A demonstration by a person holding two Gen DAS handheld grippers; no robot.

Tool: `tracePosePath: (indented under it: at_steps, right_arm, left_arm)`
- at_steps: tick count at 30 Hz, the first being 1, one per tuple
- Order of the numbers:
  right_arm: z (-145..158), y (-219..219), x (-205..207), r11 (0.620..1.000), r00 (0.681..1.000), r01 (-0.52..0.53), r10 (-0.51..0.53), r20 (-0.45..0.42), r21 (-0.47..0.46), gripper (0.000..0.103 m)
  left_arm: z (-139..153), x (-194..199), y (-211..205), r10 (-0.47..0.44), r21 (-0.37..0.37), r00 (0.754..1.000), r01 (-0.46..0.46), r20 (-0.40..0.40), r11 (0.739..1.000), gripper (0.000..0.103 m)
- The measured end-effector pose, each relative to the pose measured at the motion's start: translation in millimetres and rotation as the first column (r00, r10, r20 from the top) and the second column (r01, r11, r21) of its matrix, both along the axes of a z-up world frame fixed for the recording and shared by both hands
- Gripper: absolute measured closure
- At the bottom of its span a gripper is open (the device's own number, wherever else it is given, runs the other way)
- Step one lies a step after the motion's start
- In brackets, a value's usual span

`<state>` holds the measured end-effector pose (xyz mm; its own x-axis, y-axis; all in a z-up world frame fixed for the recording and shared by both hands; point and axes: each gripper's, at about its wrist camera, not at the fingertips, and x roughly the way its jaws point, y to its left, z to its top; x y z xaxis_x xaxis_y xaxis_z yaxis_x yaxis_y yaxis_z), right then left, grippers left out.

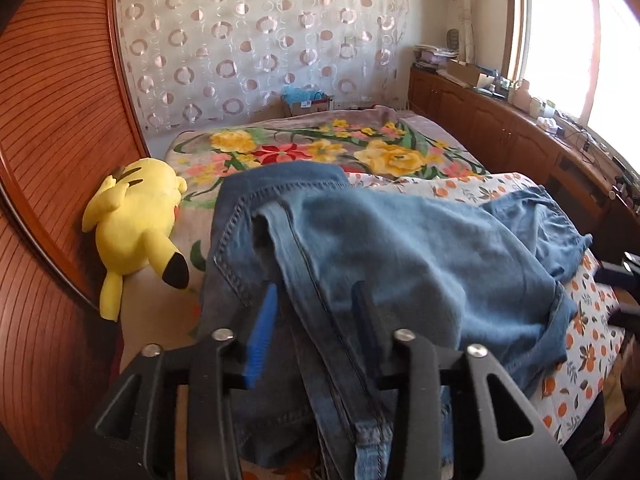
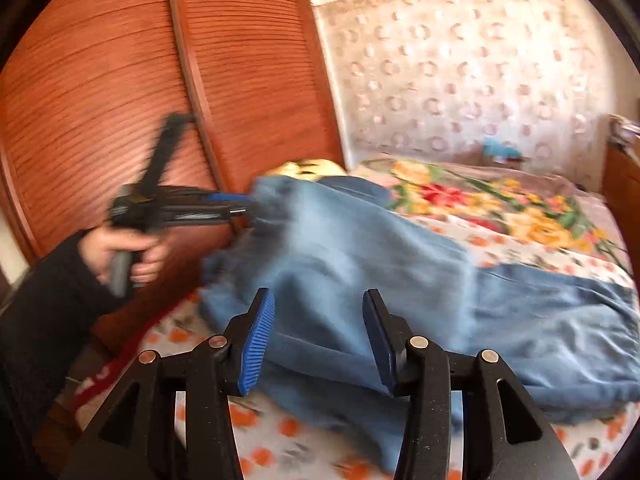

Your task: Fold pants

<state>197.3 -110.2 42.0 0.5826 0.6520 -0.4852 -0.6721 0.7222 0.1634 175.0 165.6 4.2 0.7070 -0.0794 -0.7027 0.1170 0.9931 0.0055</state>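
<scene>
Down on the bed now: soft, faded blue denim pants (image 1: 400, 264), rumpled into a thick, loosely doubled heap with pale double stitching along the seams. Spread over a white cotton sheet printed with small oranges (image 1: 580, 360), with one edge lapping onto a plush floral blanket in yellow and red (image 1: 280, 148).

Long axis running across the bed: one end up by the ribbed reddish-brown wooden wardrobe door (image 1: 48, 120), the other trailing flat and creased toward the opposite side. Raised at the wardrobe end, sagging away from there.

Left gripper (image 1: 316, 300): ridged blue pads set apart, a seamed band of denim passing between them, seemingly loose rather than pinched, though the blur in the right wrist view leaves that uncertain. Gripped at the handle by a hand (image 2: 120, 252) in a black sleeve (image 2: 44, 300).

Right gripper (image 2: 320, 300): pads likewise apart, poised over the near fold of the denim, nothing clamped.

Just beside the pants, against the wardrobe: a rounded yellow plush toy with black-tipped ears (image 1: 136, 216), lying on its side. Behind the bed, a sheer curtain patterned with rings (image 1: 260, 40).
</scene>
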Motion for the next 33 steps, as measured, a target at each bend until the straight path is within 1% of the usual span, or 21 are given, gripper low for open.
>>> tracePosePath:
  at_steps: [3, 4, 6, 10, 11, 13, 14, 16, 17, 19, 20, 23, 25, 27, 28, 29, 31, 33]
  right_arm:
    - [-9, -18, 4, 0.997, 0.998, 0.069, -0.069, -0.006, -0.037, 0.055]
    - [-13, -13, -5, 0.996, 0.997, 0.082, -0.082, -0.014, -0.042, 0.055]
    - [-22, -18, -3, 0.995, 0.995, 0.083, -0.085, -0.049, -0.048, 0.055]
    - [-34, -7, -1, 0.992, 0.992, 0.081, -0.090, -0.087, -0.098, 0.056]
    - [-32, -9, 1, 0.991, 0.991, 0.082, -0.091, -0.094, -0.103, 0.061]
    - [-33, -10, 6, 0.992, 0.991, 0.072, -0.083, -0.106, -0.099, 0.091]
    - [-32, -11, 4, 0.993, 0.991, 0.077, -0.087, -0.106, -0.093, 0.095]
    - [-27, -19, -3, 0.995, 0.991, 0.081, -0.088, -0.103, -0.066, 0.099]
    - [-25, -21, -5, 0.996, 0.992, 0.080, -0.085, -0.097, -0.051, 0.100]
    - [-26, -24, -10, 0.996, 0.993, 0.072, -0.076, -0.090, -0.050, 0.101]
    - [-33, -28, -14, 0.996, 0.993, 0.070, -0.075, -0.087, -0.054, 0.101]
    - [-43, -33, -18, 0.997, 0.994, 0.060, -0.065, -0.090, -0.058, 0.101]
    - [-44, -36, -24, 0.997, 0.994, 0.052, -0.057, -0.094, -0.052, 0.101]
    - [-51, -40, -27, 0.997, 0.994, 0.044, -0.049, -0.102, -0.057, 0.101]
    - [-55, -44, -31, 0.997, 0.993, 0.041, -0.048, -0.111, -0.059, 0.101]
    - [-60, -45, -31, 0.997, 0.991, 0.039, -0.047, -0.122, -0.062, 0.101]
    - [-68, -46, -30, 0.996, 0.990, 0.036, -0.047, -0.136, -0.082, 0.101]
    - [-71, -47, -33, 0.996, 0.989, 0.036, -0.048, -0.143, -0.087, 0.101]
  left_arm:
    - [-5, -17, -2, -0.007, -0.032, 1.000, 0.007, 0.011, 0.999, 0.058]
    - [-7, -25, -3, -0.009, -0.049, 1.000, 0.009, 0.016, 0.999, 0.058]
    - [-13, -40, -6, -0.007, -0.075, 1.000, 0.009, 0.023, 0.997, 0.058]
    - [-27, -65, -11, -0.011, -0.132, 1.000, 0.013, 0.018, 0.991, 0.058]
    - [-30, -70, -13, -0.016, -0.143, 1.000, 0.018, 0.015, 0.990, 0.058]
    - [-36, -79, -19, -0.019, -0.145, 1.000, 0.020, 0.011, 0.989, 0.058]
    - [-38, -82, -21, -0.017, -0.147, 1.000, 0.018, 0.009, 0.989, 0.058]
    - [-43, -86, -25, -0.025, -0.153, 1.000, 0.026, 0.007, 0.988, 0.058]
    - [-46, -86, -27, -0.024, -0.146, 1.000, 0.025, 0.008, 0.989, 0.058]
    - [-50, -87, -31, -0.016, -0.124, 1.000, 0.017, 0.010, 0.992, 0.058]
    - [-52, -87, -31, -0.012, -0.121, 1.000, 0.013, 0.013, 0.993, 0.058]
    - [-53, -86, -33, 0.001, -0.117, 1.000, 0.002, 0.022, 0.993, 0.058]
    - [-53, -87, -32, 0.004, -0.116, 1.000, -0.001, 0.028, 0.993, 0.063]
    - [-54, -89, -32, 0.003, -0.112, 1.000, 0.000, 0.027, 0.994, 0.081]
    - [-54, -90, -32, 0.002, -0.111, 1.000, 0.001, 0.026, 0.994, 0.085]
    - [-54, -91, -32, 0.000, -0.114, 1.000, 0.003, 0.024, 0.994, 0.094]
    - [-54, -95, -33, 0.001, -0.119, 1.000, 0.003, 0.028, 0.993, 0.099]
    - [-52, -101, -30, 0.018, -0.116, 0.999, -0.012, 0.051, 0.993, 0.103]
